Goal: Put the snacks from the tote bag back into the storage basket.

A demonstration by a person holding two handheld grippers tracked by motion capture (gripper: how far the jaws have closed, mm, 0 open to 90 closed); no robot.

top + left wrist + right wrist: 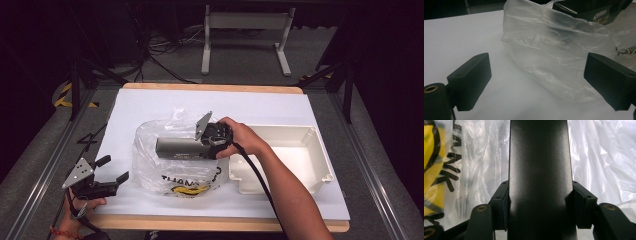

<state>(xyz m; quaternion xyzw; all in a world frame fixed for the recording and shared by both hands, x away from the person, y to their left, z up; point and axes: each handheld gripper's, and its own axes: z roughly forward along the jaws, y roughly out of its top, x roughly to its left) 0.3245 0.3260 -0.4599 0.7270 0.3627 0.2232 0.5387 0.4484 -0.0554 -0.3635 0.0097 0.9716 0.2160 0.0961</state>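
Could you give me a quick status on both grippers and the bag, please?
Right gripper shut on dark box, held over clear plastic bag. Left gripper open beside bag. White tray at right.

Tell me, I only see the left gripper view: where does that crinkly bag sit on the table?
Observer: The clear plastic bag lies mid-table, just left of a white plastic tray.
Operator: What's the dark thing at the top of my picture?
Observer: A long dark box, lying over the bag.
Operator: Is anybody holding it?
Observer: Yes, the right gripper has its jaws clamped on both sides of it.
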